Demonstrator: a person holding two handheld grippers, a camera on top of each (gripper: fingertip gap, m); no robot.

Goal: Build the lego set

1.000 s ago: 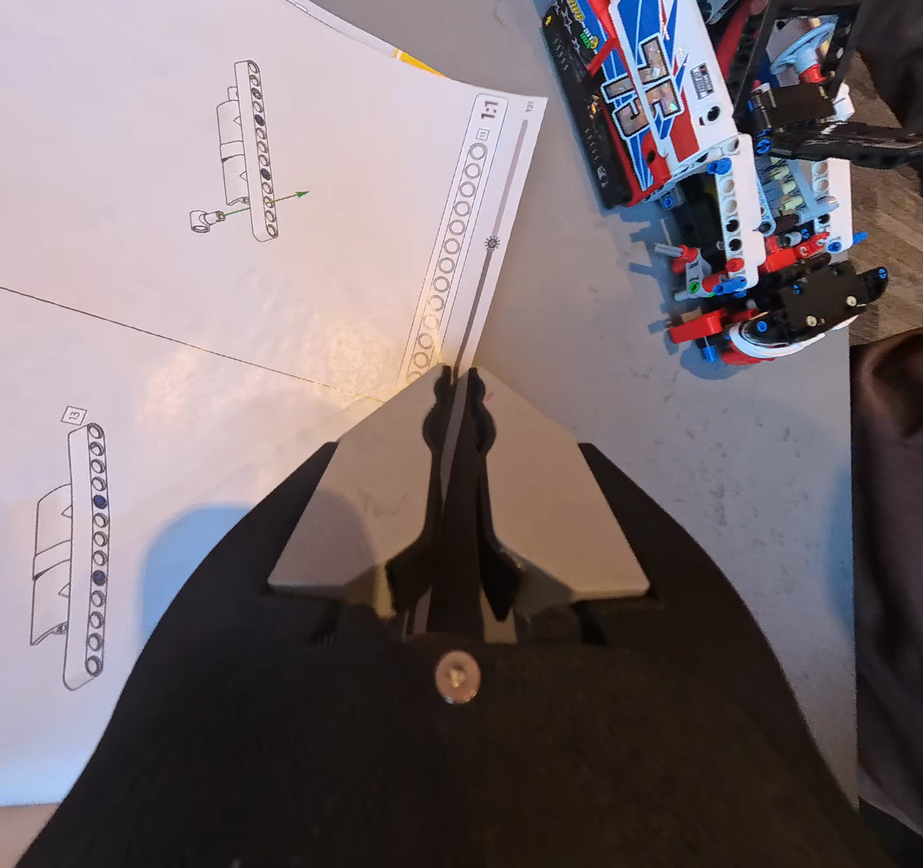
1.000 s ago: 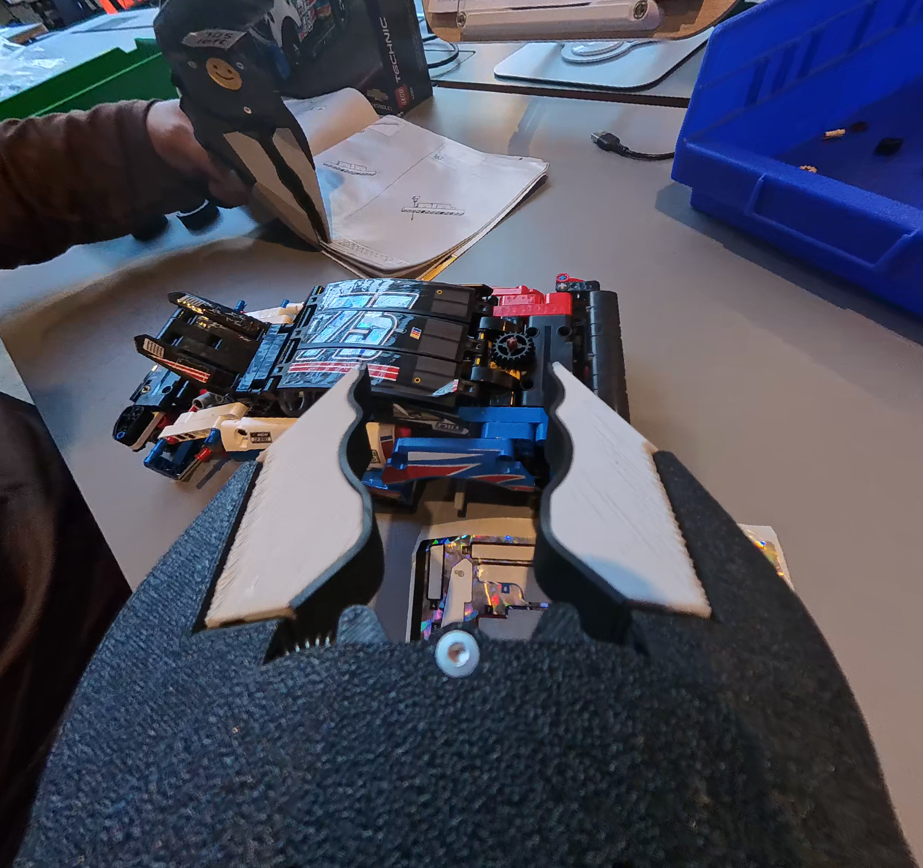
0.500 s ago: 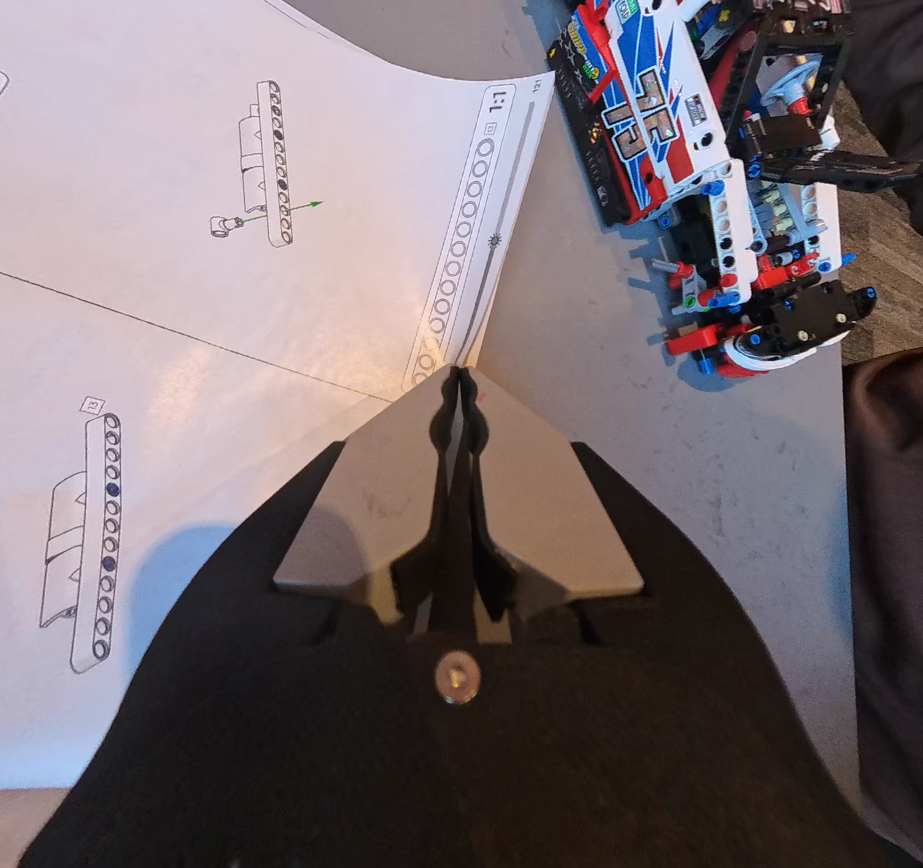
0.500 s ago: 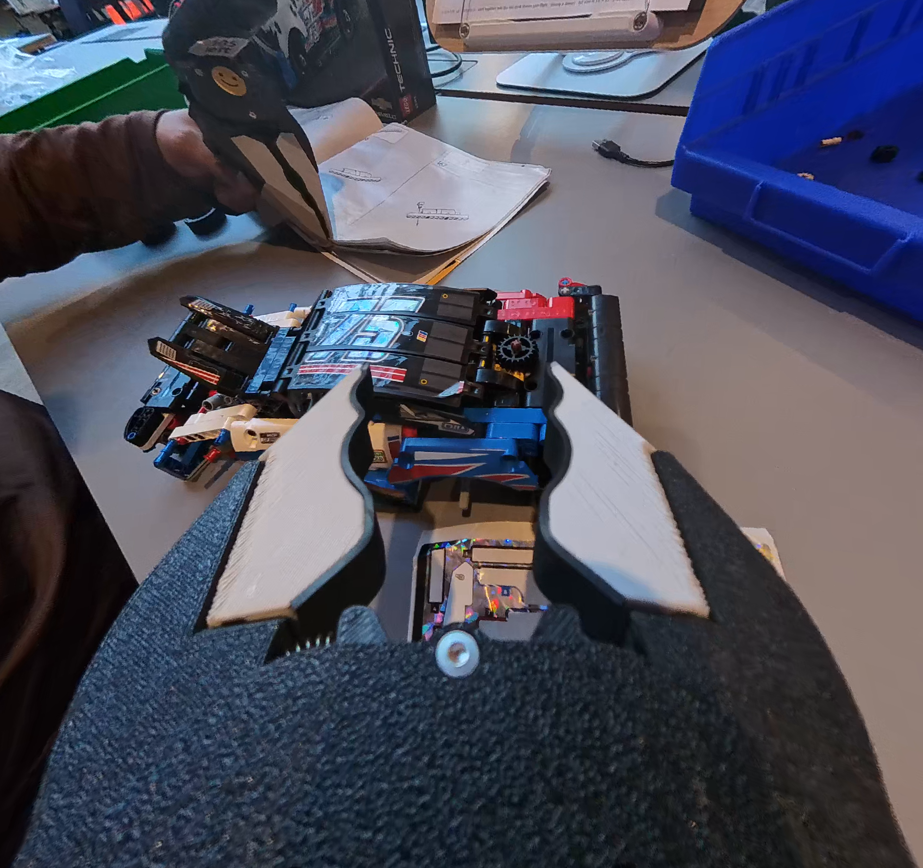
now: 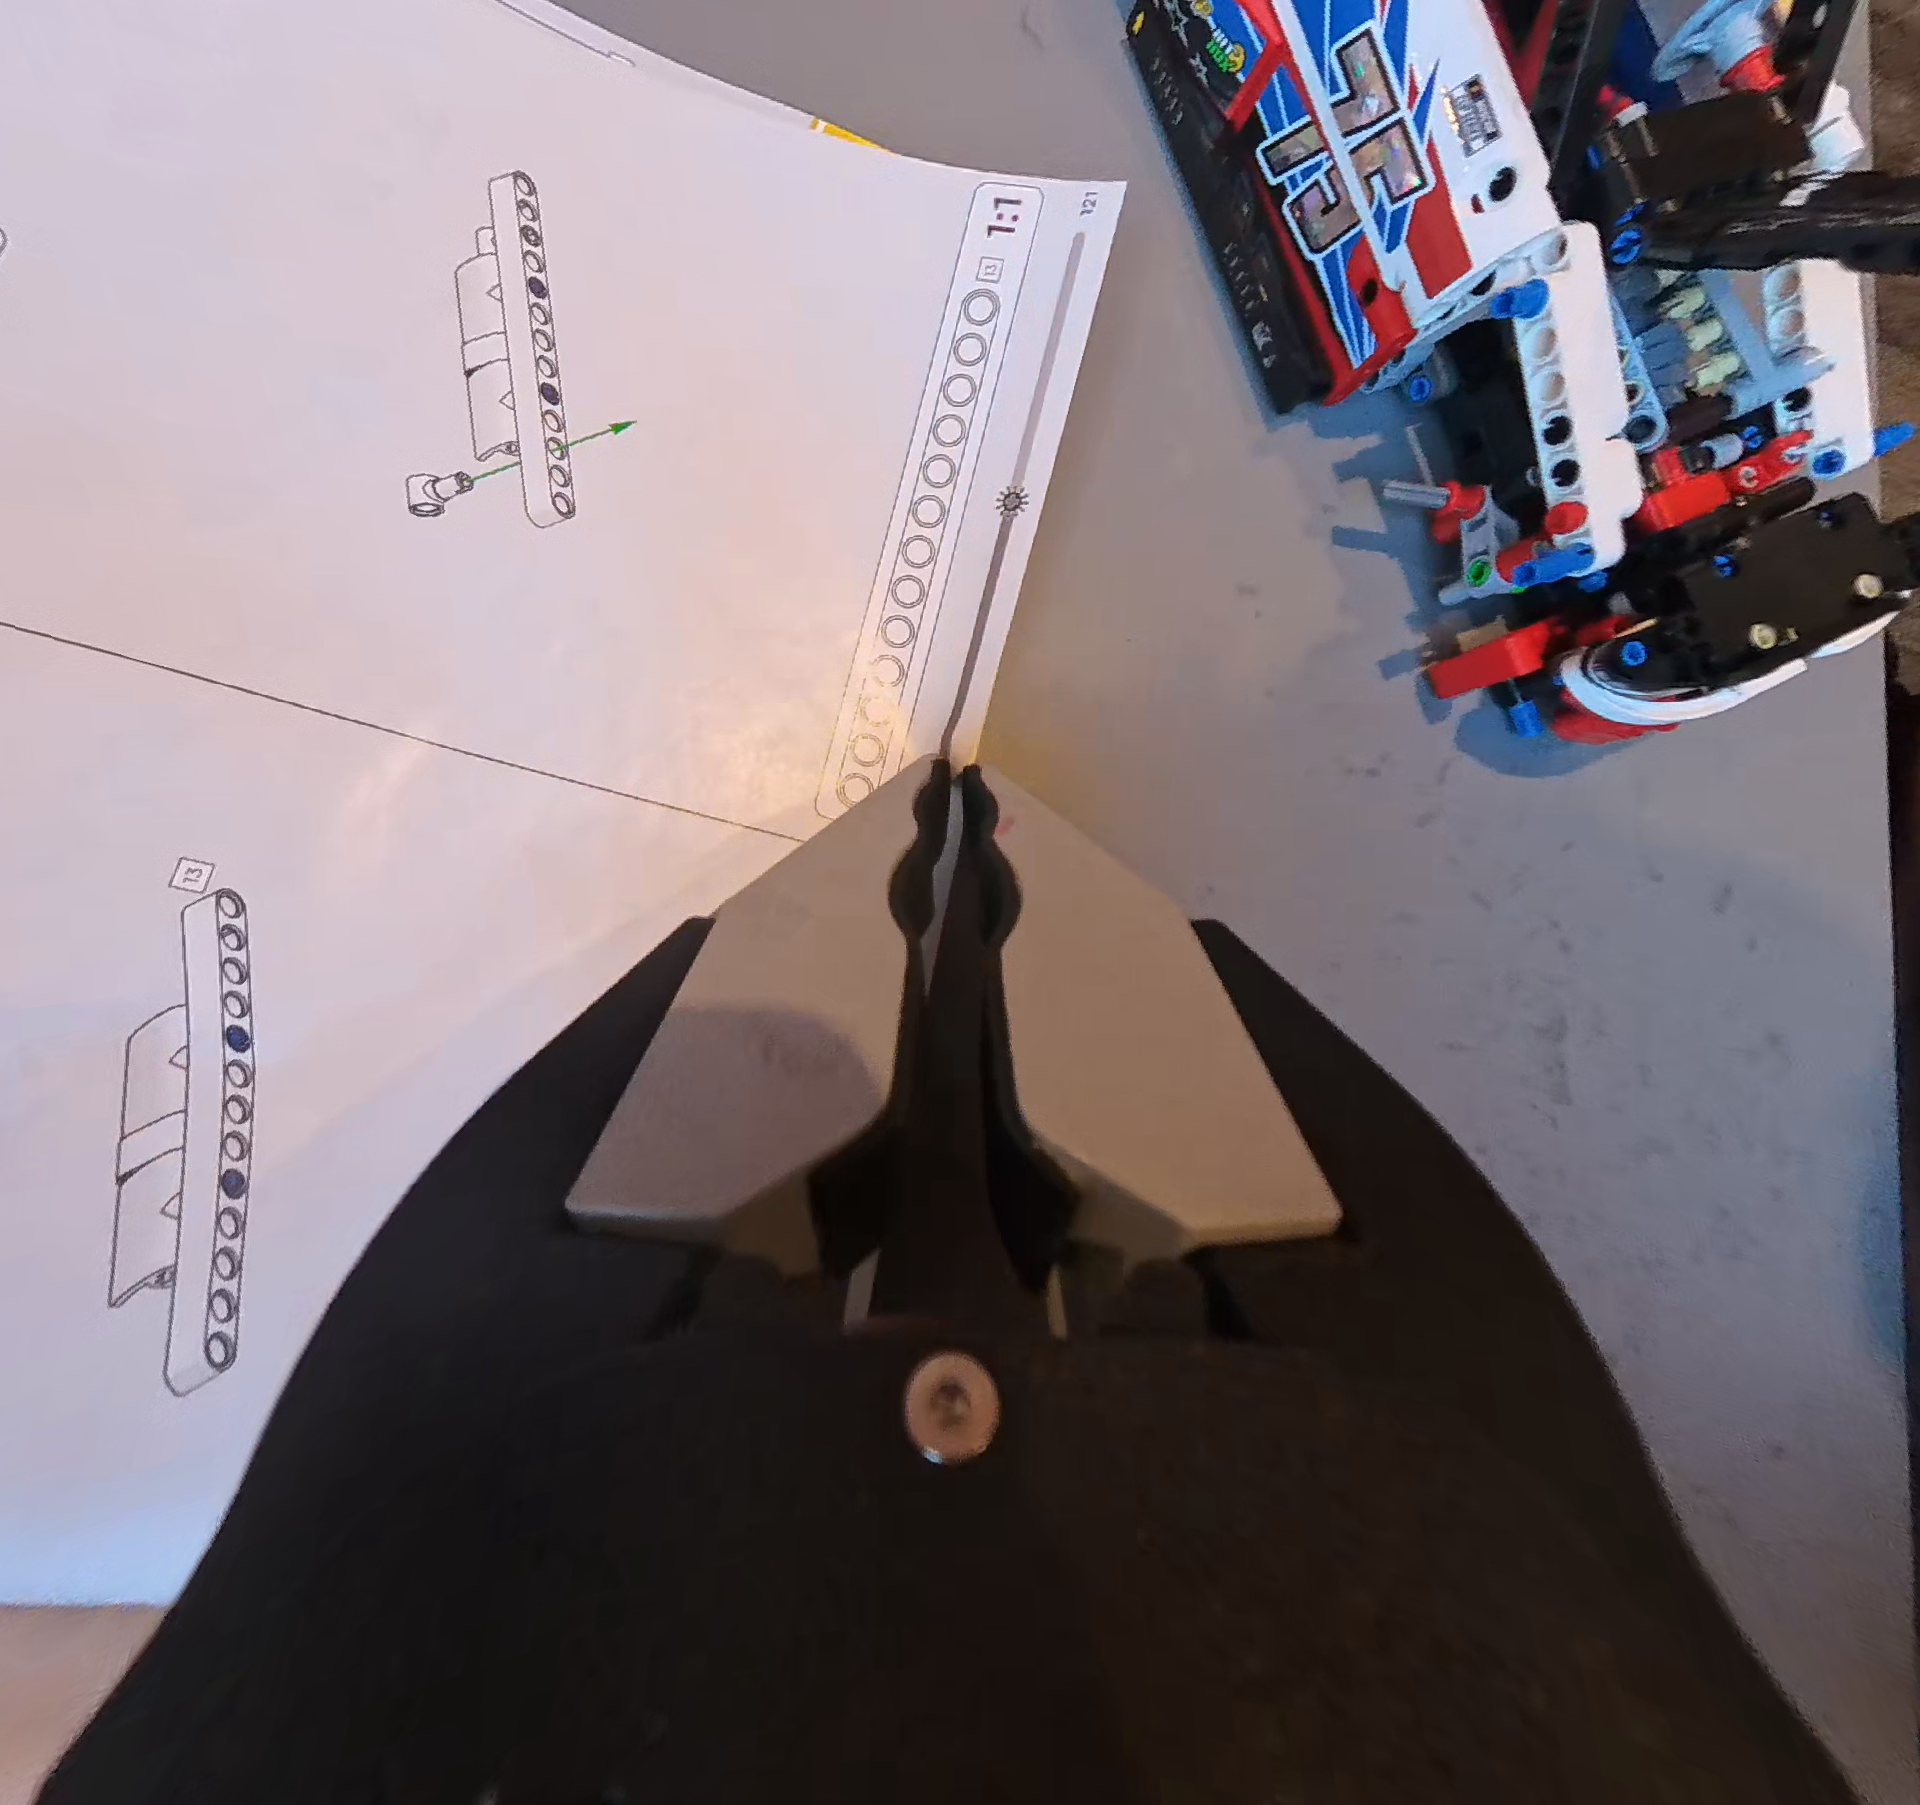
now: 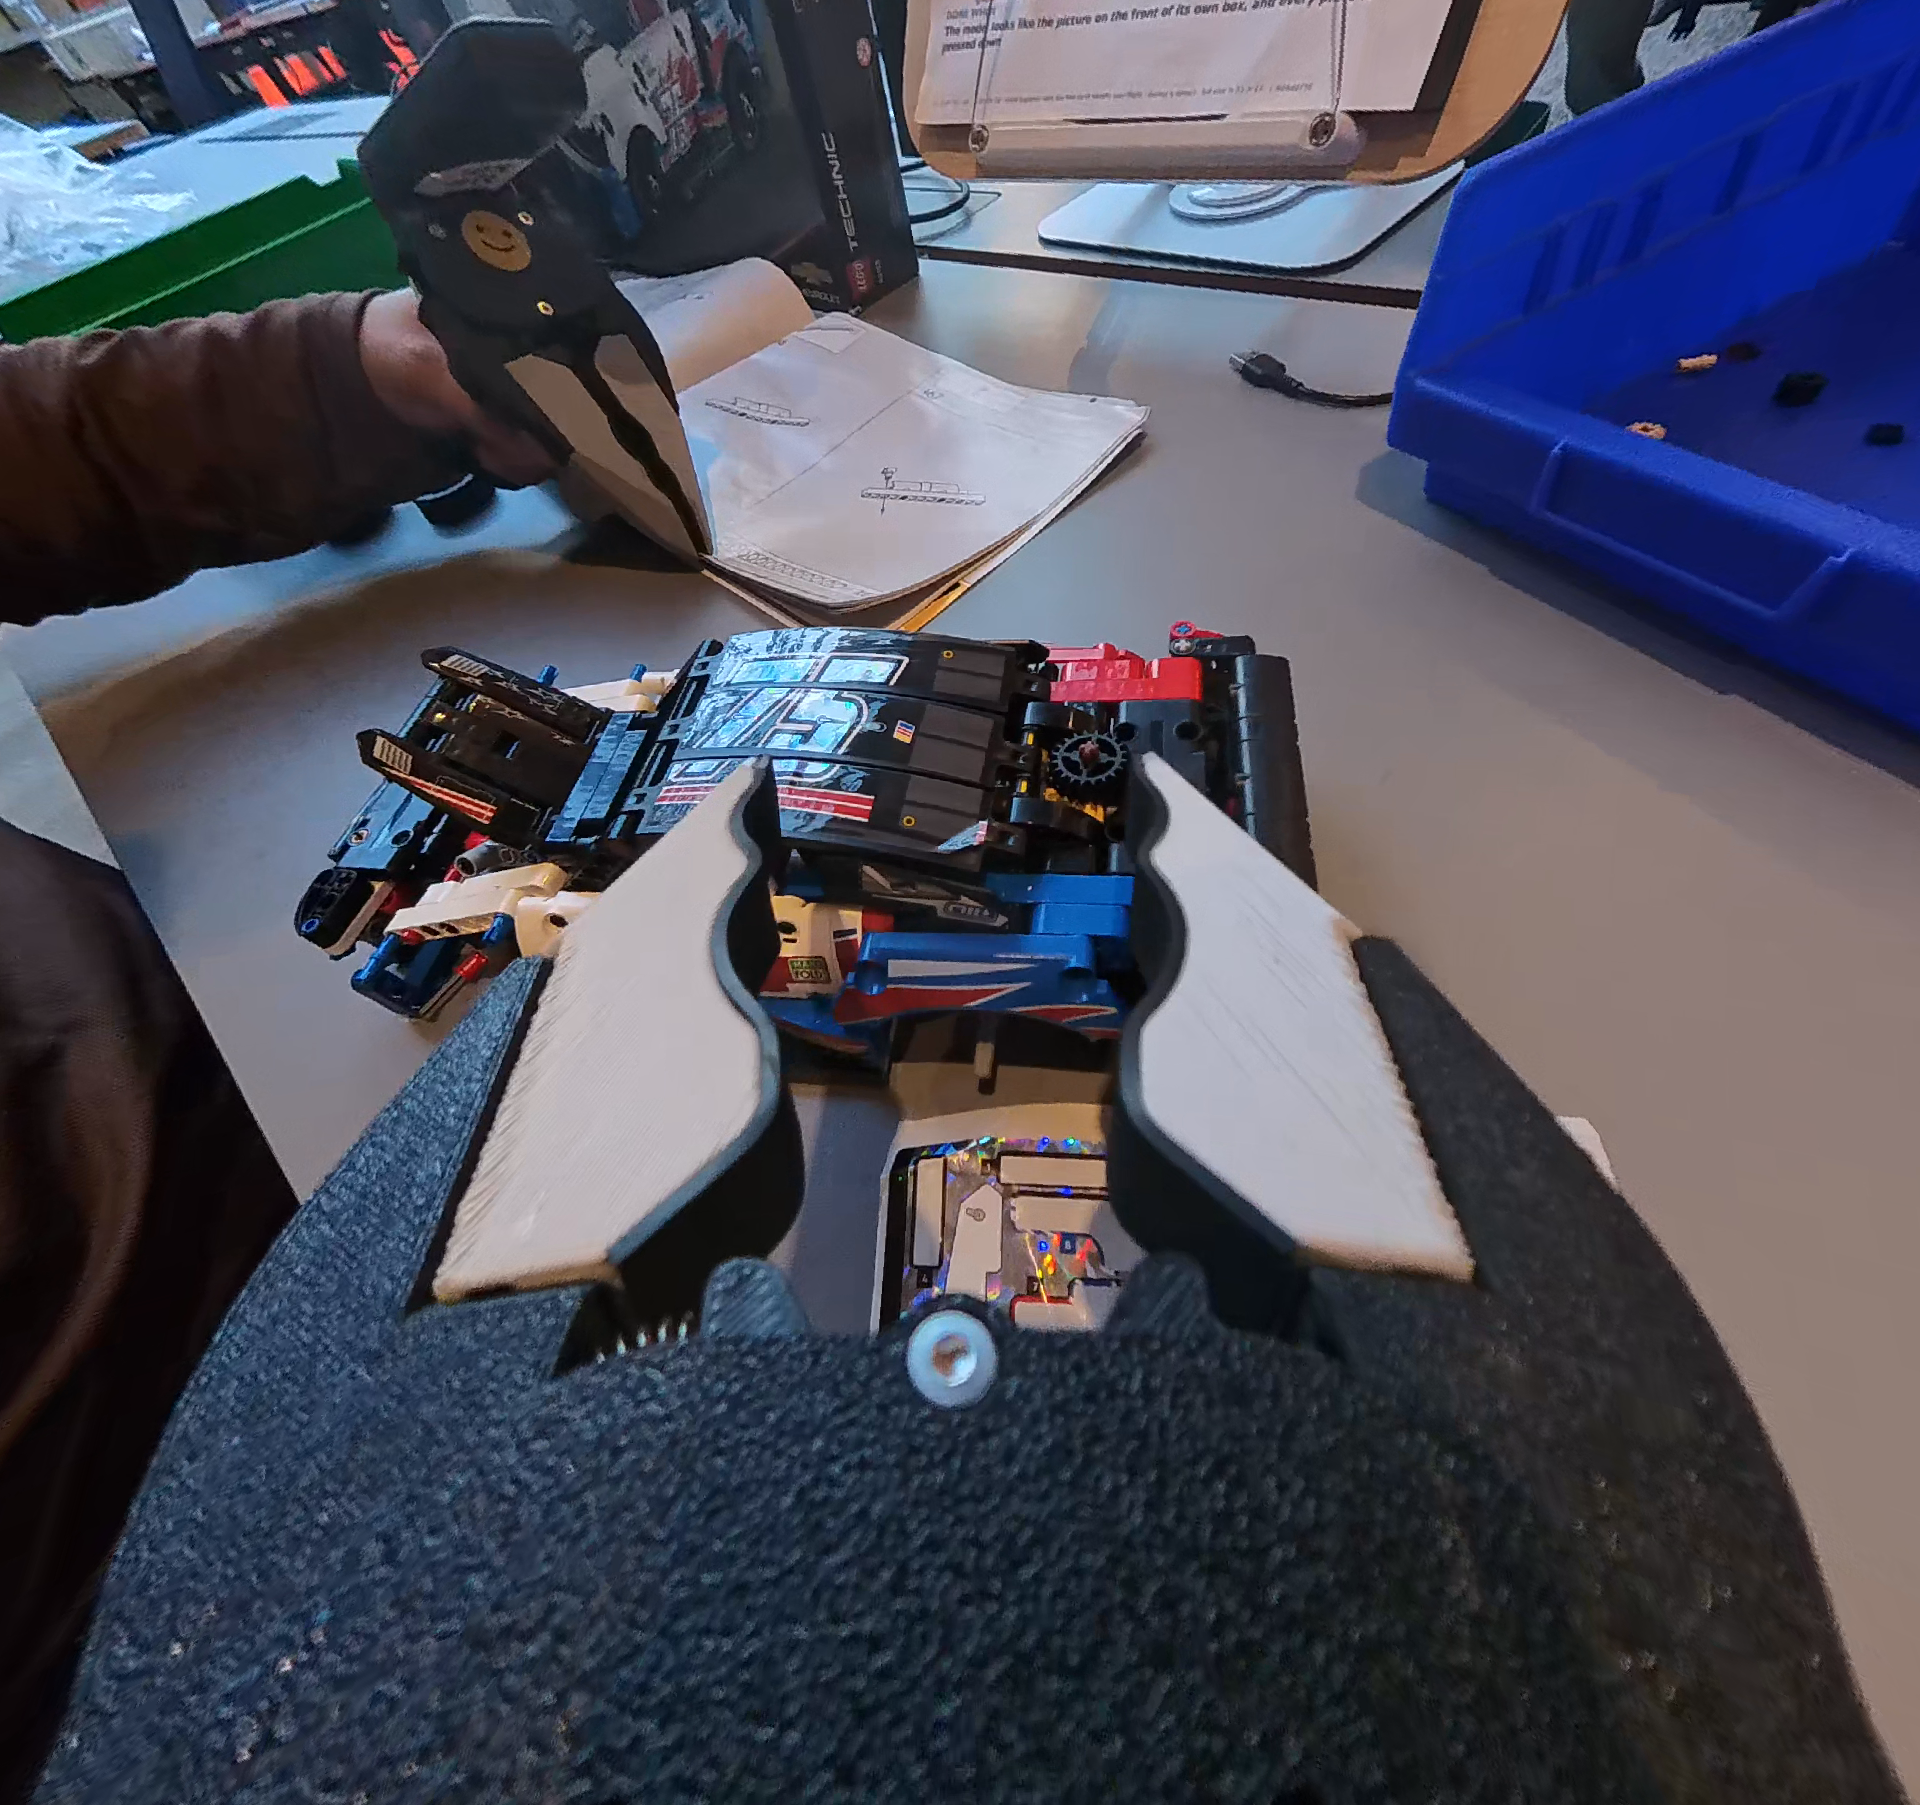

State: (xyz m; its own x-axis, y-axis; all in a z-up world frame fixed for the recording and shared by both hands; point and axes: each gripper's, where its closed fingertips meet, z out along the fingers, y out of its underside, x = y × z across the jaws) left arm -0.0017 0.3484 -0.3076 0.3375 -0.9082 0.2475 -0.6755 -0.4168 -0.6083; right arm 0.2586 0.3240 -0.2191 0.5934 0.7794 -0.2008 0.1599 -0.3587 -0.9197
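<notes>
- Left wrist view: the left gripper [image 5: 954, 779] has its fingers pinched together on the edge of a page [image 5: 520, 508] of the instruction booklet, the sheet caught between the tips; the page curves away toward 10 o'clock, printed with line drawings of a long holed beam; the lego car [image 5: 1538, 301], part built in white, blue, red and black, lies on the grey table [image 5: 1351, 1028] at 2 o'clock, well apart from the page.
- Right wrist view: the right gripper [image 6: 945, 768] hangs with its fingers spread wide and nothing between them; the lego car [image 6: 831, 779] lies just beyond the tips at 12 o'clock; a shiny sticker sheet [image 6: 997, 1225] lies flat on the table beneath the gap; at 10 o'clock the left gripper [image 6: 698, 537], held by a hand [image 6: 416, 384], pinches the booklet page; the open booklet [image 6: 904, 477] lies at 12 o'clock behind the car; a blue bin [image 6: 1662, 467] with a few small pieces sits at 2 o'clock; the set's box [image 6: 727, 82] stands at 11 o'clock.
</notes>
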